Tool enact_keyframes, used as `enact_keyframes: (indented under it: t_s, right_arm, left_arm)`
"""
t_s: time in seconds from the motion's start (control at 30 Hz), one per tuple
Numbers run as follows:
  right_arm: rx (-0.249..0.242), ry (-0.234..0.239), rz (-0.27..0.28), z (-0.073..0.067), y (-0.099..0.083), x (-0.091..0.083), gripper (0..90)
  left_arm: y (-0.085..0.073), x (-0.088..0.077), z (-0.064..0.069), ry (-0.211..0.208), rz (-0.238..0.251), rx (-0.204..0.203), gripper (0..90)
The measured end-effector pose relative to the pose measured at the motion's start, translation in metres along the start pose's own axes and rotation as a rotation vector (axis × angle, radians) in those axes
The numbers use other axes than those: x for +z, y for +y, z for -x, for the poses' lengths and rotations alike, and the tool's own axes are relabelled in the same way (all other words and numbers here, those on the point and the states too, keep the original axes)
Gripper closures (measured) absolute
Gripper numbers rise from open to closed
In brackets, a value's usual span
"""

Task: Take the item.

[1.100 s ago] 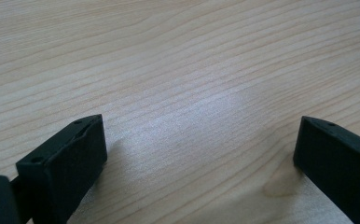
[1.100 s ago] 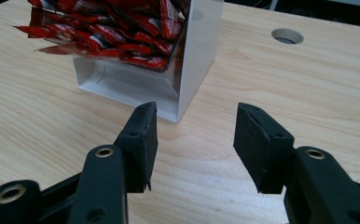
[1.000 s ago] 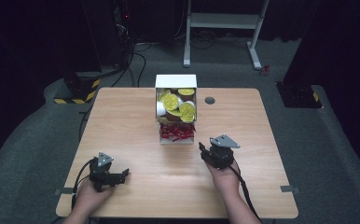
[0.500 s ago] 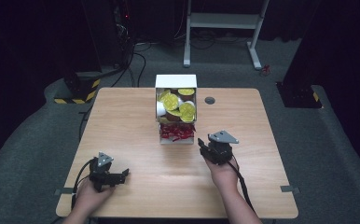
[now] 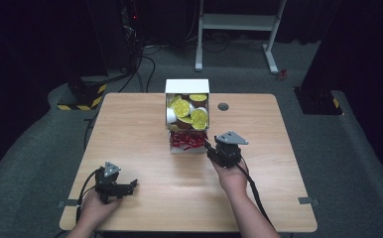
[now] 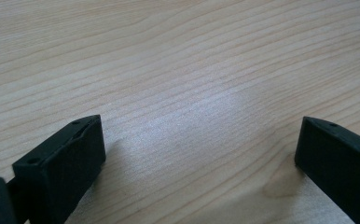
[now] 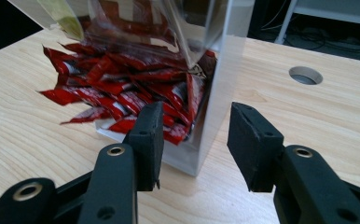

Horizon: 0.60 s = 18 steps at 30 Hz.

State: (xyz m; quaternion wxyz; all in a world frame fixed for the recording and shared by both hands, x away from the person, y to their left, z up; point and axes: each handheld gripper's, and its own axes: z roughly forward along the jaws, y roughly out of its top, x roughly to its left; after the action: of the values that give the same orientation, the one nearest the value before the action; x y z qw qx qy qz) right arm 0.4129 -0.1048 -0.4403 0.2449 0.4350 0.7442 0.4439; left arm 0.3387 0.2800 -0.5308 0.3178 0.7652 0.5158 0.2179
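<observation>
The red sachets (image 7: 122,93) sit piled in the open front tray of a clear acrylic dispenser box (image 5: 187,116), roughly mid-table toward the far edge, with yellow-lidded cups (image 5: 189,113) stacked in the section behind them. The right gripper (image 7: 194,135) is right at the box's front right corner, jaws about half open and just been narrowing, nothing pinched between them, the corner wall lined up with the gap. The left gripper (image 5: 130,186) rests near the front left of the wooden table (image 5: 130,129), jaws spread wide over bare wood (image 6: 192,93).
</observation>
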Motion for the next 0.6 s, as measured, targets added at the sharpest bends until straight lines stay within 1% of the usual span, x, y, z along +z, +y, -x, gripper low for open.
enact_keyframes:
  t_s: [0.07, 0.17, 0.2, 0.23, 0.27, 0.43, 0.47, 0.6]
  right_arm:
    - [-0.008, -0.001, -0.001, 0.000, 0.002, 0.003, 57.1]
    - [-0.007, 0.001, -0.006, 0.000, 0.004, 0.005, 57.8]
    - [0.002, 0.002, -0.009, 0.001, 0.005, 0.009, 58.7]
    - [0.002, 0.002, -0.009, 0.001, 0.005, 0.009, 58.7]
    - [0.015, 0.004, -0.013, 0.002, 0.006, 0.012, 59.0]
    - [0.015, 0.003, -0.011, 0.003, 0.009, 0.014, 60.0]
    - [0.007, 0.003, -0.008, 0.003, 0.011, 0.016, 61.1]
    - [0.010, -0.005, -0.015, 0.003, 0.011, 0.019, 63.6]
  left_arm:
    - [0.000, 0.000, 0.000, 0.000, 0.000, 0.000, 2.0]
    - [0.000, 0.000, 0.000, 0.000, -0.001, -0.001, 1.7]
    - [0.001, 0.001, 0.000, 0.001, -0.005, -0.002, 1.1]
    - [0.001, 0.001, 0.000, 0.001, -0.005, -0.002, 0.7]
    - [0.001, 0.001, 0.000, 0.001, -0.006, 0.000, 0.5]
    - [0.001, 0.001, 0.000, 0.000, -0.006, 0.000, 0.5]
    - [0.002, 0.001, 0.000, -0.001, -0.007, 0.002, 0.4]
    - [0.002, 0.002, 0.000, 0.002, -0.006, 0.002, 0.3]
